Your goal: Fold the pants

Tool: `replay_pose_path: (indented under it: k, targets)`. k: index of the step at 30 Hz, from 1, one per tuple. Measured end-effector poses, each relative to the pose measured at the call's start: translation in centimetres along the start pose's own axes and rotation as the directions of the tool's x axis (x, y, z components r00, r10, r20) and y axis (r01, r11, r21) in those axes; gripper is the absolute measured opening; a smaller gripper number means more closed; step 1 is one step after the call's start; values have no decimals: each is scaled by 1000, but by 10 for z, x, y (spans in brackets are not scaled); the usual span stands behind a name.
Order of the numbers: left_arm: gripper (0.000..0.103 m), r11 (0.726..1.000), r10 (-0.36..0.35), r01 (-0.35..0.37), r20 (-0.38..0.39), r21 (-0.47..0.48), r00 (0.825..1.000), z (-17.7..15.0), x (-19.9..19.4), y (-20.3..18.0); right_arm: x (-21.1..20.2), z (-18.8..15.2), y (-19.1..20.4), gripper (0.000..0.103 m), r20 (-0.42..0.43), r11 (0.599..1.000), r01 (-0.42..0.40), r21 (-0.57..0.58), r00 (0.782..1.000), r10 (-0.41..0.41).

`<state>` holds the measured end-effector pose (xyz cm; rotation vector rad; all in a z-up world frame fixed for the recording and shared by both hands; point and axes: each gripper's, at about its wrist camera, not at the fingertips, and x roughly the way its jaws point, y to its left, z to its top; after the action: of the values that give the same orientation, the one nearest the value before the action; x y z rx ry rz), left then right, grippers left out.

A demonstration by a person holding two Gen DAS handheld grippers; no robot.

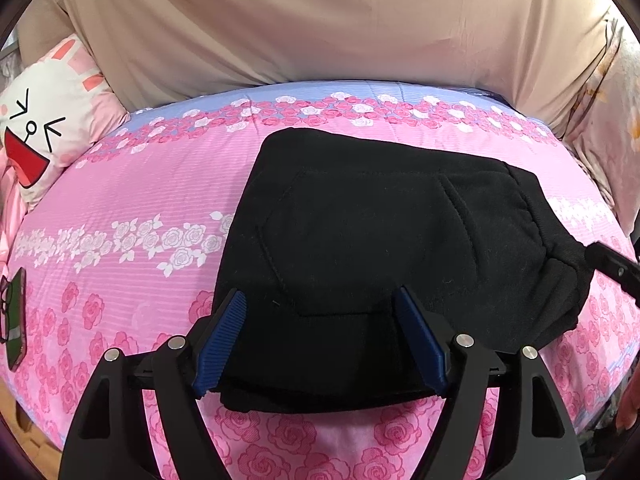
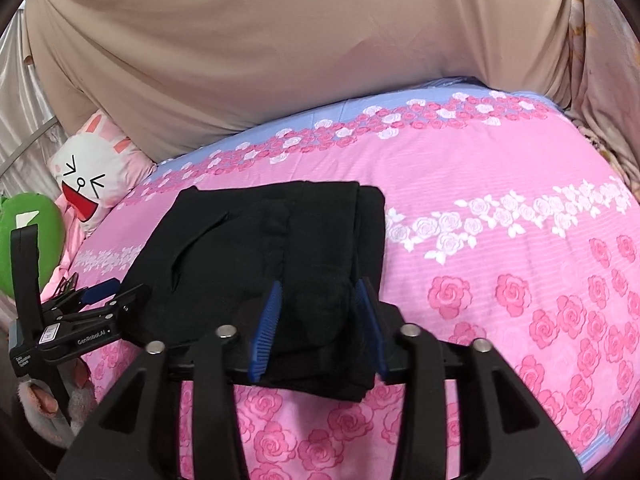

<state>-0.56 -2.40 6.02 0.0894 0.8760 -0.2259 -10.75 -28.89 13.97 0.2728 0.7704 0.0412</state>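
L gripper (image 1: pixel 320 308): blue pads (image 1: pixel 222 340) wide apart, straddling near edge of the folded black pants (image 1: pixel 380 248); cloth lies betw. the pads w/o being pinched, nothing held. Pants sit flat on the pink rose bedspread (image 1: pixel 132 200), a pocket seam just ahead of the fingers, waistband off to the right where the other gripper's tip touches it. Phone (image 1: pixel 14 316) w/ glasses far left of the fingers; bunny pillow (image 1: pixel 52 120) beyond, beige sheet (image 1: pixel 320 20) at back.

R gripper (image 2: pixel 318 300): fingers (image 2: pixel 264 328) part open, either side of the pants' near right corner; can't tell if pads press the cloth. Pants stretch ahead and left of the fingers. Green plush (image 2: pixel 24 232) far left.
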Motion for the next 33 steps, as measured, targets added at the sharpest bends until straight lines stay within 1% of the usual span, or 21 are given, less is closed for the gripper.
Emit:
replay_pose_path:
  k: [2,6,10,12,13,14,15,16,19,21,22,23,24,25,26,27,28,30,31,32,33]
  targets:
    - [74,999,-31,31,-1,-27,1000,-1,-3,4,-2,-4,0,48,-7,999,-30,10,1000,30]
    - [74,981,-158,158,8,-110,987,-5,-10,20,-4,-11,-1,48,-33,995,-92,31,995,93]
    - [75,978,-195,198,56,-57,979,-8,-28,11,-1,-12,-1,50,-46,990,-132,51,990,134]
    - [84,969,-246,246,72,10,967,-8,-39,-6,9,-8,-4,49,-57,993,-109,46,992,112]
    - [87,965,-263,260,78,43,962,-9,-43,-15,16,-6,-5,35,-69,994,-102,47,992,106]
    - [88,961,-271,264,84,80,959,-9,-45,-26,17,-3,-4,27,-71,994,-99,41,992,101]
    - [88,958,-269,258,83,122,960,-9,-46,-39,16,1,-1,10,-63,995,-98,27,993,100]
    - [88,954,-271,257,78,151,959,-9,-46,-51,10,9,6,7,-46,991,-135,9,990,136]
    - [88,942,-280,262,62,210,958,-4,-40,-79,-16,35,25,6,36,973,-230,-34,972,231]
    - [88,940,-294,277,64,198,954,2,-41,-84,-45,51,41,3,126,952,-295,-85,944,304]
    - [88,939,-307,290,71,183,949,4,-43,-82,-52,54,43,3,142,946,-309,-96,937,320]
    - [88,940,-314,297,80,170,946,5,-45,-80,-54,54,43,3,146,945,-308,-110,935,322]
    - [88,943,-308,292,85,159,948,6,-46,-75,-49,50,39,3,134,953,-280,-116,946,294]
    - [88,947,-297,282,83,153,951,5,-45,-70,-36,42,32,3,106,967,-229,-109,965,240]
    - [88,951,-286,273,80,142,955,4,-44,-64,-10,28,16,3,34,986,-140,-93,989,143]
    - [88,956,-278,269,72,120,958,3,-41,-55,19,11,-2,4,-69,997,-41,-70,997,36]
    - [88,955,-287,281,62,92,956,1,-39,-45,33,-5,-16,5,-119,999,-27,-35,993,23]
    - [88,949,-316,316,47,6,948,-2,-35,-16,21,-15,-29,7,-79,994,-100,49,991,104]
    - [88,949,-314,315,46,-26,948,-3,-34,-5,15,-14,-31,10,-73,993,-104,61,991,109]
    - [88,947,-310,312,45,-73,950,-3,-32,11,4,-12,-31,12,-50,994,-82,68,995,85]
    - [88,944,-303,306,43,-126,952,-2,-28,29,-1,-8,-31,24,-33,995,-67,67,997,70]
